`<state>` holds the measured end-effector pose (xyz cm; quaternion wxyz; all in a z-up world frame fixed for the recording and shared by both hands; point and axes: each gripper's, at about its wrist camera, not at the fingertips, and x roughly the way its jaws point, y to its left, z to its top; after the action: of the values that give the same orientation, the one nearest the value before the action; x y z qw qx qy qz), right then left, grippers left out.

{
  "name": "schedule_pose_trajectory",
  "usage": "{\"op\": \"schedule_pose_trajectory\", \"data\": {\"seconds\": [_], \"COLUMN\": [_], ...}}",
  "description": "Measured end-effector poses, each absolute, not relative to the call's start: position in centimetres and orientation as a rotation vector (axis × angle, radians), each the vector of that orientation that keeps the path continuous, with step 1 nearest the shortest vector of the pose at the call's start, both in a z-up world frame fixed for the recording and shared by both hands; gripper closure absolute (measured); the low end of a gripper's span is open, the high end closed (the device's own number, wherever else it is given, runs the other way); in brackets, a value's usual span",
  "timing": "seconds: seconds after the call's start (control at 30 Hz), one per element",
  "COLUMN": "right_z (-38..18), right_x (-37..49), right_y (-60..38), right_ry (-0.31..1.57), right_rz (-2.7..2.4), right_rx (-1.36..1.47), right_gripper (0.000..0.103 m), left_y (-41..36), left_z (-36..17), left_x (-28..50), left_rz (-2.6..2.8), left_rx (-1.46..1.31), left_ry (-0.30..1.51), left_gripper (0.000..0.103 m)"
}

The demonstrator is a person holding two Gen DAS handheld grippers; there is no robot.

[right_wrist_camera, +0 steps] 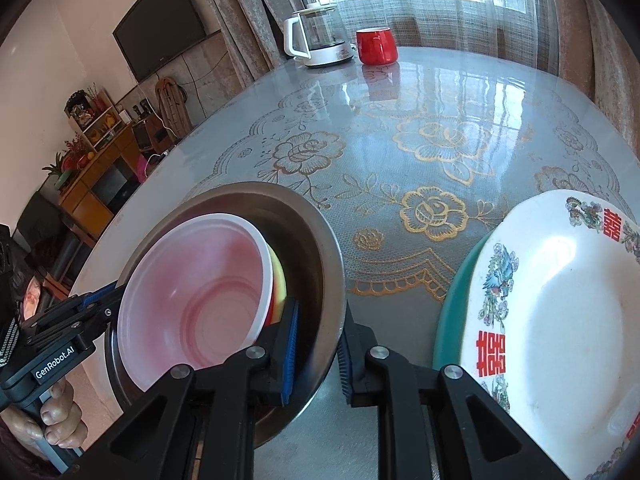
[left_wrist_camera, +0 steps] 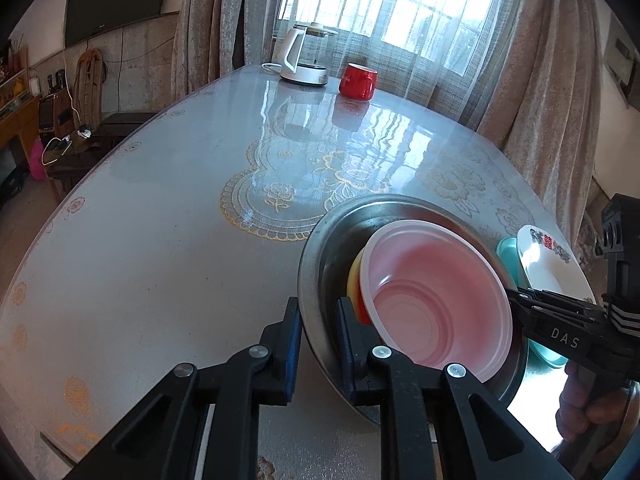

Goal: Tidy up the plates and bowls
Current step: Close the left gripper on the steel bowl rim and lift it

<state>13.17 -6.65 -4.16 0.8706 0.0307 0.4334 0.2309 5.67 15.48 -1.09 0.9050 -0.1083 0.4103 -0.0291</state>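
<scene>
A steel bowl [left_wrist_camera: 320, 248] [right_wrist_camera: 320, 240] is tilted above the table, with a pink plastic bowl [left_wrist_camera: 436, 292] [right_wrist_camera: 192, 288] nested in it over a yellow bowl [left_wrist_camera: 354, 276] [right_wrist_camera: 278, 276]. My left gripper [left_wrist_camera: 318, 320] straddles the steel bowl's left rim, one finger inside and one outside. My right gripper [right_wrist_camera: 318, 336] straddles its opposite rim the same way; it also shows in the left wrist view [left_wrist_camera: 520, 296]. A white plate with red characters [right_wrist_camera: 560, 320] [left_wrist_camera: 548, 264] lies on a teal plate [right_wrist_camera: 452, 296] [left_wrist_camera: 506, 248] at the right.
A white kettle [left_wrist_camera: 304, 56] [right_wrist_camera: 318, 38] and a red mug [left_wrist_camera: 357, 80] [right_wrist_camera: 375, 46] stand at the table's far edge by the curtained window. The glossy lace-covered table [left_wrist_camera: 180, 208] [right_wrist_camera: 420, 152] stretches ahead. Chairs and shelves stand at the left.
</scene>
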Motion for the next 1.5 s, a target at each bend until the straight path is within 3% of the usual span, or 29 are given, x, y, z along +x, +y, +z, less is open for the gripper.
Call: {"op": "schedule_pose_trajectory", "data": {"seconds": [1.5], "right_z": [-4.5], "right_x": [12.3], "right_y": [-6.6], "right_ry": [0.924], "right_rz": [0.51], "right_rx": [0.121], "right_gripper": [0.085], "left_y": [14.3], "left_z": [-0.9], "left_x": [2.6], "left_rz": [0.073], "left_rx": [-0.21], "left_ry": [0.802], "left_gripper": [0.085]}}
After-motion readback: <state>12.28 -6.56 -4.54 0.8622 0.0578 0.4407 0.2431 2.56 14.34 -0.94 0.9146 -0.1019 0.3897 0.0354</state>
